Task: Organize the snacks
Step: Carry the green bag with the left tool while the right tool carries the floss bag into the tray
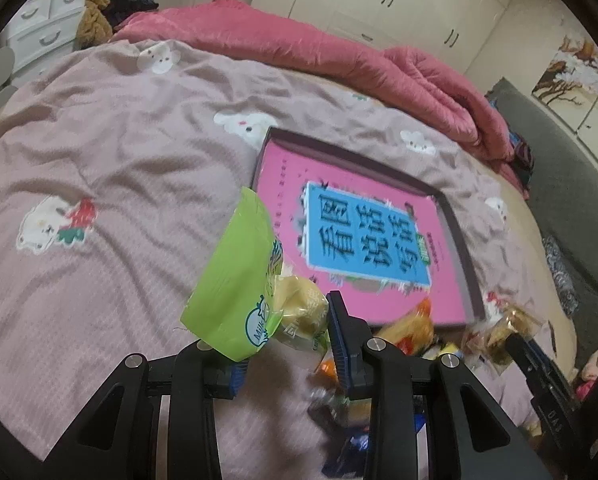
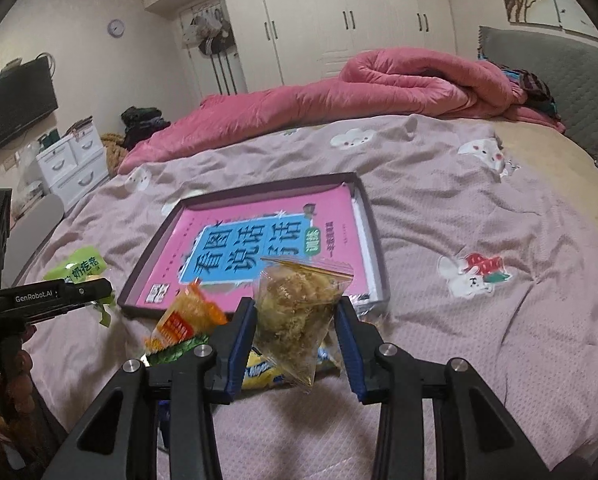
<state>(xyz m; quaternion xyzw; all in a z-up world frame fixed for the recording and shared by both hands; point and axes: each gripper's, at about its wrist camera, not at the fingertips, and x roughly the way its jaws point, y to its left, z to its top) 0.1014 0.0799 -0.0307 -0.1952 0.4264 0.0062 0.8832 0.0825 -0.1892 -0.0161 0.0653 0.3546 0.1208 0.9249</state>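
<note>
Both grippers tilt downward over a bed covered in a mauve waffle-textured sheet [image 2: 459, 208] printed with white cartoon animals.

The left gripper [image 1: 283, 344] pinches a glossy green snack packet [image 1: 239, 280] between its blue-padded jaws; the packet stands up crumpled above the fingers, with a clear window showing pale yellow pieces.

The right gripper [image 2: 295, 336] clamps a clear zip bag [image 2: 299, 304] of brown, flaky, fluffy food, its pointed corner hanging below the jaws.

Just ahead of both lies a shallow dark-rimmed rectangular tray [image 2: 373, 224] holding a flat pink book [image 2: 259, 224] with a blue label.

Between the grippers, on the sheet, sits a loose heap of crinkly orange, yellow and green snack packets [image 2: 187, 320].
</note>
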